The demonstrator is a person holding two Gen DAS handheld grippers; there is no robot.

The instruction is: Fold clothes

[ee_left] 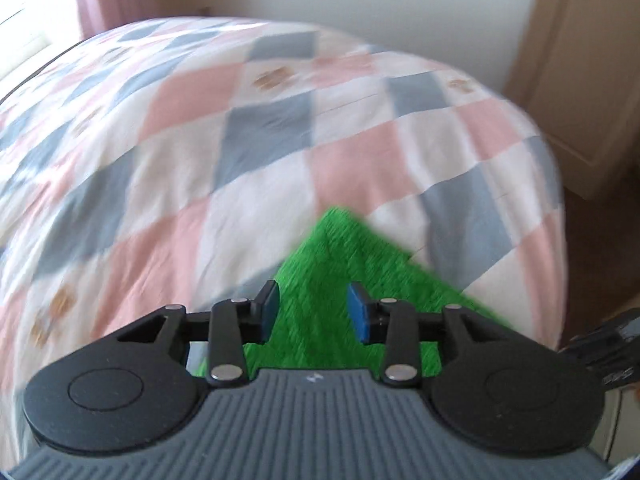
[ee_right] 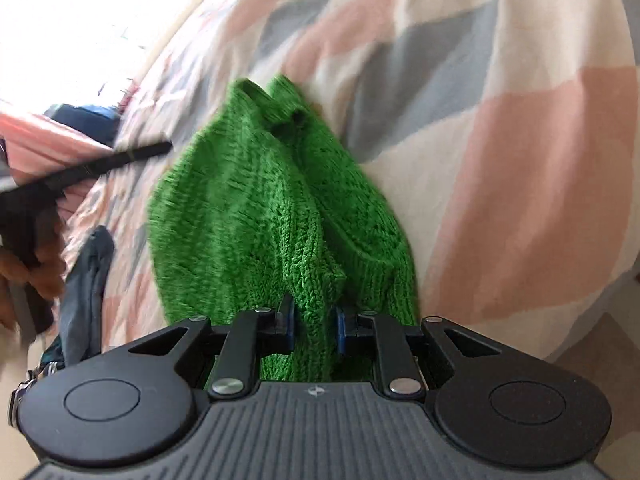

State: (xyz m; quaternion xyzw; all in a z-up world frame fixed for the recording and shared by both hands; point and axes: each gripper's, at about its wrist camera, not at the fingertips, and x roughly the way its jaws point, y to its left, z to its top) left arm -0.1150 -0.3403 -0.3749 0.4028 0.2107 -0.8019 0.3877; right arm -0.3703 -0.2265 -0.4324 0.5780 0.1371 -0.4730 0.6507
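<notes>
Sweater: a green knit sweater (ee_right: 280, 208) lies bunched lengthwise on the checked bedspread (ee_right: 520, 140), its collar end toward 12 o'clock in the right wrist view, its near end at 6 o'clock between the tool's fingers.
Right gripper: the right gripper (ee_right: 314, 330) has its blue pads pressed into a thick ridge of the knit, pinching it.
Left gripper: the left gripper (ee_left: 312, 308) stands spread above a green corner (ee_left: 340, 264) of the same sweater, nothing between its pads.
Step in hand: judged from the blur and the one-sided hold, the sweater is being dragged or lifted by one end; whether to spread it flat or to carry a fold over, these views do not settle.
Next move calls for: a second hold on the free corner, so the heavy knit stays level and does not slump.
Edges: the bed edge falls away at 3 o'clock in the left wrist view, with a wooden cupboard (ee_left: 580, 80) beyond.
Open room: bare bedspread from 9 to 1 o'clock.
Clutter: a dark grey-blue garment (ee_right: 88, 280) lies at 8 o'clock in the right wrist view, just beside the sweater.
</notes>
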